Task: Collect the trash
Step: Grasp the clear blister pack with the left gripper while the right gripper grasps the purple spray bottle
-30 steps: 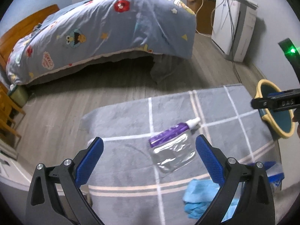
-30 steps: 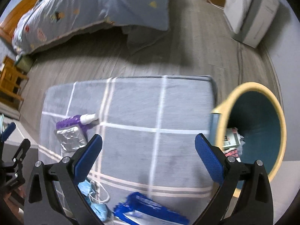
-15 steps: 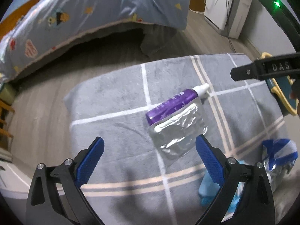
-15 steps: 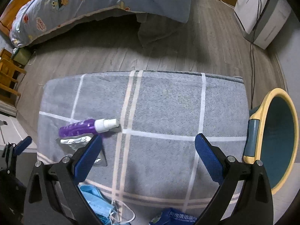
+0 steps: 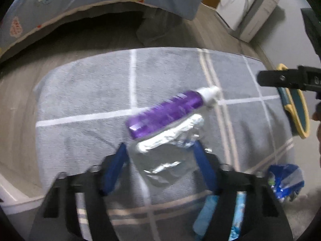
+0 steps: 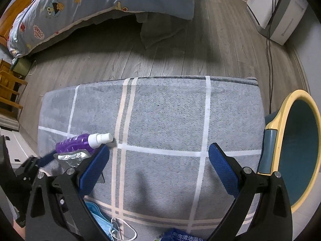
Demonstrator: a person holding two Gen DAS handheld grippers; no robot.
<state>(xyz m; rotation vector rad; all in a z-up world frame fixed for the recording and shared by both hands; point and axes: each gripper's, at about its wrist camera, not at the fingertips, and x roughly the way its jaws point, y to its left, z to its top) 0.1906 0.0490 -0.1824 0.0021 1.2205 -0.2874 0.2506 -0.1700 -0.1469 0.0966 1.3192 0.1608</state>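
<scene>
The left gripper (image 5: 160, 152) points steeply down at the grey checked rug (image 5: 84, 92), and its jaws are closing around the crumpled silver foil pouch (image 5: 166, 160). The pouch lies between the blue pads (image 5: 114, 168); the picture is blurred, so whether they already press on it is hard to say, though they seem just short of it. Touching the pouch's far side lies the purple spray bottle (image 5: 166, 114), flat on the rug near its left edge (white cap (image 6: 100, 138) pointing right, in the right wrist view). At the rug's near edge sit a light blue face mask (image 6: 100, 217) with white ear loops and, to its right, a blue wipes packet (image 5: 284, 178). The right gripper (image 6: 158, 160) hangs over the middle of the rug with its jaws spread wide and nothing between them. Off the rug's right edge stands the teal trash bin (image 6: 280, 132) with a yellow rim.
</scene>
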